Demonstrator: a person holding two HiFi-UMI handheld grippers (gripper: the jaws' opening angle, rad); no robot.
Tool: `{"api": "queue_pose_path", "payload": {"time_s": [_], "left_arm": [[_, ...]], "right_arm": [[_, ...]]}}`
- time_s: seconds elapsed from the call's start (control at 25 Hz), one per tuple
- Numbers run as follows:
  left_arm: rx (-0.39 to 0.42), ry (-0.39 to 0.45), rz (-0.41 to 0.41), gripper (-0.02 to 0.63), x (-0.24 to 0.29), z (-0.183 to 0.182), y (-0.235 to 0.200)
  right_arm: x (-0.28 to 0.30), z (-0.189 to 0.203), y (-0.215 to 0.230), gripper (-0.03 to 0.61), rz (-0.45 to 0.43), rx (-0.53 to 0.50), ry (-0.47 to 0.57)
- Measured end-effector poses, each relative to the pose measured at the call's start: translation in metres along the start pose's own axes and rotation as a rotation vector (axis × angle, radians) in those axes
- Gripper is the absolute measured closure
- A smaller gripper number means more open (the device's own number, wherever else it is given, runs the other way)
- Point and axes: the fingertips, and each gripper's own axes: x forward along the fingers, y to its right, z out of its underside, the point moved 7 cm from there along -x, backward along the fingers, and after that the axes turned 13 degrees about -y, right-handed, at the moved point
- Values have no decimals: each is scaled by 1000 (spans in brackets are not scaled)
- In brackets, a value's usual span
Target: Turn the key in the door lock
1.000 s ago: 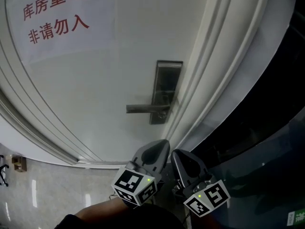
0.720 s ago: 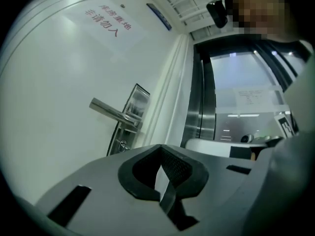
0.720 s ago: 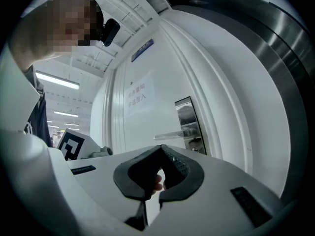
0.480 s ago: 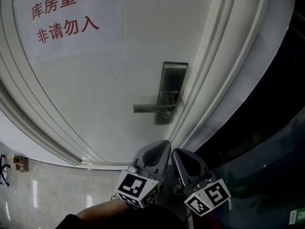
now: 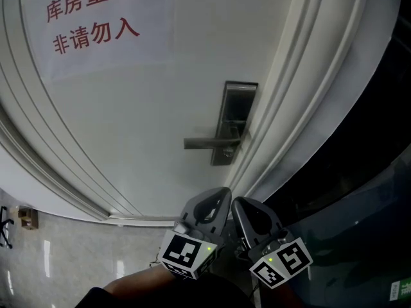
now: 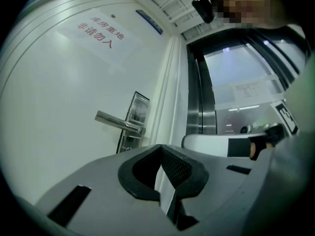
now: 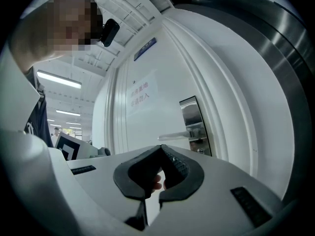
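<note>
A white door carries a steel lock plate with a lever handle pointing left. A small round keyhole sits just under the lever, and no key shows in it. Both grippers hang low, well short of the door. My left gripper is shut and empty, and its own view shows the lock plate ahead above the closed tips. My right gripper is shut too, beside the left one. From it, the lock plate lies ahead to the right of the tips.
A paper sign with red characters hangs on the door's upper left. The moulded white door frame runs along the lock side, with dark glass beyond it. Glossy floor tiles and a small brown object lie lower left.
The door, sign and lock have slid a little rightwards in the head view. Both grippers stay low and shut, with hardly any shift.
</note>
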Motion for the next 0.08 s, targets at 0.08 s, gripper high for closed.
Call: {"api": "queue_pose_path", "payload": {"time_s": [0.08], "left_arm": [[0, -1, -2, 607, -1, 0, -1]], "right_arm": [[1, 0, -1, 565, -1, -1, 1]]}}
